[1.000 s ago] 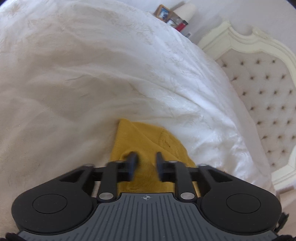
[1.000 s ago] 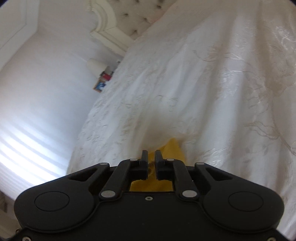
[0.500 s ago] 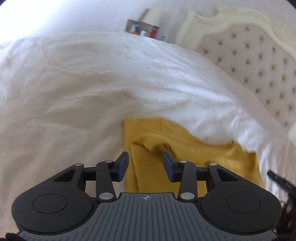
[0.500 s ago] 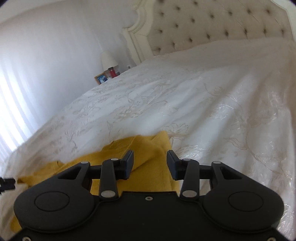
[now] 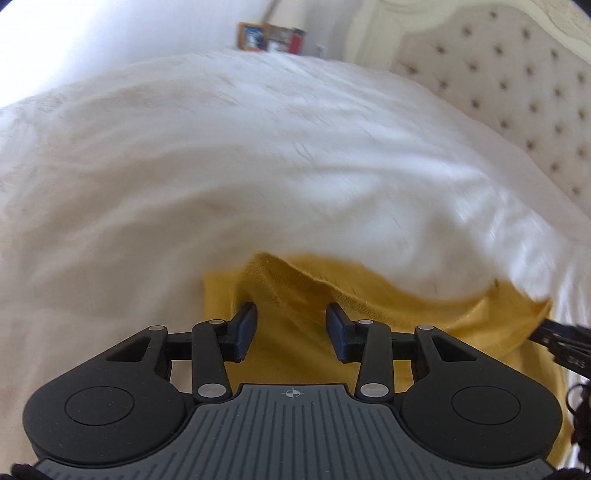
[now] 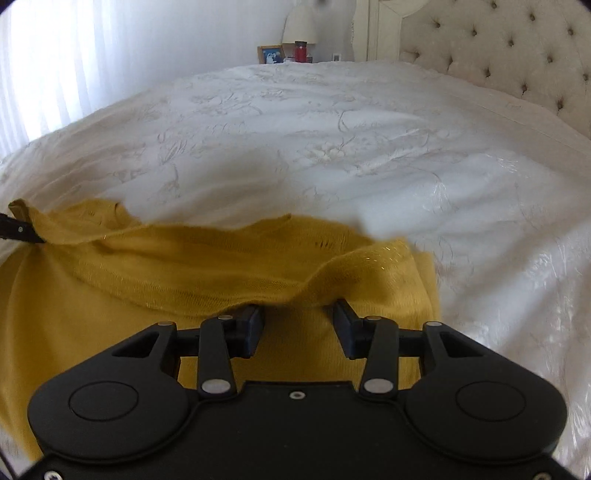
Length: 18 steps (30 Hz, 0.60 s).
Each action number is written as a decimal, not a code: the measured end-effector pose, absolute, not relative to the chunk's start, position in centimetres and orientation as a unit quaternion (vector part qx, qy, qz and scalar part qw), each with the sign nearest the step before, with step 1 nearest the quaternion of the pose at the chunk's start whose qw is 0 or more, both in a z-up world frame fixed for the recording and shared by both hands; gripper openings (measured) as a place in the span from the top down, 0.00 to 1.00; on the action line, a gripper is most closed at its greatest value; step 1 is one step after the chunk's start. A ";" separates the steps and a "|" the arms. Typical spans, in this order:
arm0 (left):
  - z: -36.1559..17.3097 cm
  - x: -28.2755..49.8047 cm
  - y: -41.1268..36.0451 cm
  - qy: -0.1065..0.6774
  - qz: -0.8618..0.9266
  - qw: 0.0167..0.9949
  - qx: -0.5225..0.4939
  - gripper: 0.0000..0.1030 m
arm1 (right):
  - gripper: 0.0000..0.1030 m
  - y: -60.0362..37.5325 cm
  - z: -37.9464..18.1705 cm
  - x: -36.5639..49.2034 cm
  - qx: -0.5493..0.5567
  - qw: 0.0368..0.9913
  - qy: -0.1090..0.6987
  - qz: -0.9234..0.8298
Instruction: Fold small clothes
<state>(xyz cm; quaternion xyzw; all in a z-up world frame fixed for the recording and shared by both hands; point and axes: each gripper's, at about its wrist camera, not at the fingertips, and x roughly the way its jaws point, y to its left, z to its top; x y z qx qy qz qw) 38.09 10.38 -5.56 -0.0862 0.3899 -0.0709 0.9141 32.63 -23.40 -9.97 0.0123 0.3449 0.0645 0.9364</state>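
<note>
1. A mustard-yellow knitted garment (image 6: 184, 295) lies spread on a white embroidered bedspread (image 6: 332, 147), well short of the tufted headboard (image 6: 517, 55).
2. The left gripper (image 5: 290, 325) hovers over the garment's left end, fingers apart, clamping nothing.
3. The right gripper (image 6: 299, 326) hovers over the garment's right end, fingers apart, a raised fold just ahead.

White embroidered bedspread (image 6: 332, 140), tufted headboard (image 6: 498, 48) at right, lamp (image 6: 301, 22), pic frame (image 6: 270, 54) & red jar (image 6: 300, 51) behind.
</note>
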 end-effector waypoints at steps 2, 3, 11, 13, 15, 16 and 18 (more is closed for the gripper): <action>-4.7 38.2 11.1 0.379 -0.053 0.919 -0.097 0.61 | 0.50 -24.6 -9.3 33.8 0.049 0.943 0.326 0.043; -4.3 38.1 11.4 0.377 -0.050 0.919 -0.102 0.61 | 0.50 -25.4 -9.0 33.9 0.070 0.945 0.317 0.030; -5.1 31.3 12.0 0.417 -0.108 0.897 -0.099 0.57 | 0.46 -27.5 -9.4 27.7 0.149 0.942 0.300 0.021; -5.6 28.9 12.2 0.425 -0.114 0.892 -0.102 0.57 | 0.45 -27.6 -9.6 25.4 0.153 0.941 0.300 0.022; -5.9 26.8 12.3 0.428 -0.114 0.891 -0.100 0.57 | 0.45 -27.7 -9.7 23.2 0.158 0.942 0.297 0.022; -6.1 26.0 12.3 0.430 -0.114 0.890 -0.098 0.57 | 0.44 -27.7 -9.7 22.1 0.158 0.943 0.294 0.022; -6.4 24.6 12.1 0.430 -0.120 0.890 -0.092 0.57 | 0.42 -27.7 -9.5 20.2 0.160 0.946 0.281 0.025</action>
